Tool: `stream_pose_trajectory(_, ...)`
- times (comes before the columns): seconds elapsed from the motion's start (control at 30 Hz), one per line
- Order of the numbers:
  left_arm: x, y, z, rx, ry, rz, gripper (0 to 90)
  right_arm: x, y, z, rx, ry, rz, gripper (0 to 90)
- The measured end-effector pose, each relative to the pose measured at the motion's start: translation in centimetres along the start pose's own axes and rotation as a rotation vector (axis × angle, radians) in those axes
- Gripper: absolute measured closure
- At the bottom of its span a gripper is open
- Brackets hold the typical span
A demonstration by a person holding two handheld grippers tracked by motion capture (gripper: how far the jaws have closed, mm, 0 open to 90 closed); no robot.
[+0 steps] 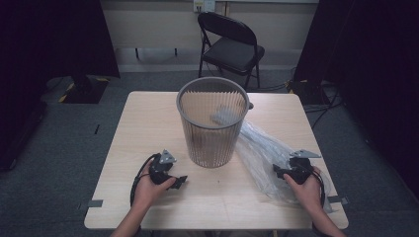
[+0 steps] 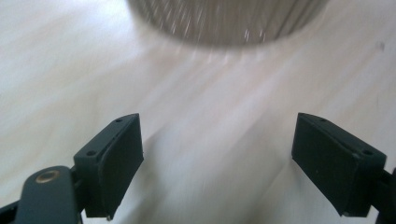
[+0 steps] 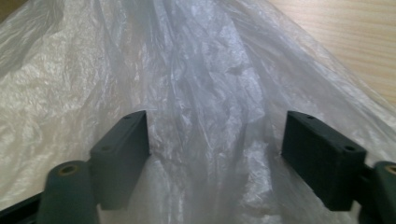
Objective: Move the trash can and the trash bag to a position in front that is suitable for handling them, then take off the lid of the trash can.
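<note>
Altogether, one tabletop (image 1: 148,123) carries three kinds of thing: one wastebasket, one plastic bag and two hand-held grippers. The single grey mesh wastebasket (image 1: 213,123) stands upright near the middle of the tabletop, a little toward the far edge. One clear, crumpled plastic bag (image 1: 262,153) lies flat on the wood, running from the foot of the wastebasket toward the near right corner.

The left hand-held gripper (image 1: 179,182) sits low over the tabletop toward the near left corner, well short of the wastebasket's base. Its two black jaws stand wide apart, released, with bare wood between them, and the blurred lower wall of the wastebasket (image 2: 224,23) shows ahead of it.

The right hand-held gripper (image 1: 277,171) is at the bag's near end, close to the right edge. Its two jaws are spread with the bag's film (image 3: 205,116) bunched between them; the pads do not press on the film, so it is released rather than grasping.

Beyond the far edge, one black folding chair (image 1: 232,44) stands on the floor.
</note>
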State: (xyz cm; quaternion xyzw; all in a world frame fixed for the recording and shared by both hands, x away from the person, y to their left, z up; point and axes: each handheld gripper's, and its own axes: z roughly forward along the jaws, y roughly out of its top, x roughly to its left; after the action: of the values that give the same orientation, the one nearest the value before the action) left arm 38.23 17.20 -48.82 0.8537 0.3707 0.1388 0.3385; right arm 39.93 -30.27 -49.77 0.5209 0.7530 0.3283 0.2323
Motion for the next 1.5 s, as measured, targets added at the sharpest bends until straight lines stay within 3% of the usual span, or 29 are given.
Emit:
stream_pose_trajectory(0.07,0.2,-0.6,-0.6,0.028,0.018,0.004,16.0,0.2,-0.1,0.1,0.002,0.012,-0.010,14.4)
stream_pose_trajectory(0.4,0.2,-0.5,-1.1,0.075,0.024,0.005,16.1,0.3,-0.1,0.2,0.004,0.015,-0.016,12.9)
stream_pose_trajectory(0.47,0.3,0.1,-1.4,0.089,0.013,0.011,16.3,0.3,-0.1,0.2,0.004,0.016,-0.016,12.8)
stream_pose_trajectory(0.57,0.8,1.1,-2.0,0.115,0.008,-0.030,16.1,0.3,-0.1,0.2,0.004,0.016,-0.017,12.8)
stream_pose_trajectory(0.7,1.2,2.0,-2.2,0.145,0.015,-0.033,16.3,0.3,-0.1,0.2,0.004,0.016,-0.017,12.8)
stream_pose_trajectory(0.8,1.7,2.8,-2.3,0.150,-0.005,-0.069,16.2,0.3,-0.1,0.2,0.004,0.016,-0.018,12.8)
stream_pose_trajectory(0.87,2.1,3.3,-2.2,0.190,-0.007,-0.108,16.2,0.3,-0.1,0.2,0.004,0.016,-0.017,12.8)
stream_pose_trajectory(0.93,2.3,3.5,-2.1,0.214,-0.017,-0.110,16.3,0.3,-0.1,0.2,0.004,0.016,-0.018,12.8)
stream_pose_trajectory(1.03,2.7,4.0,-2.1,0.245,0.009,-0.125,18.3,0.3,-0.1,0.2,0.004,0.016,-0.018,12.9)
stream_pose_trajectory(1.23,3.6,5.3,-2.2,0.248,0.013,-0.152,18.4,0.3,-0.1,0.2,0.004,0.016,-0.018,12.8)
stream_pose_trajectory(1.5,4.0,7.1,-2.4,0.255,0.021,-0.157,18.6,0.3,-0.2,0.1,0.003,0.021,-0.024,12.9)
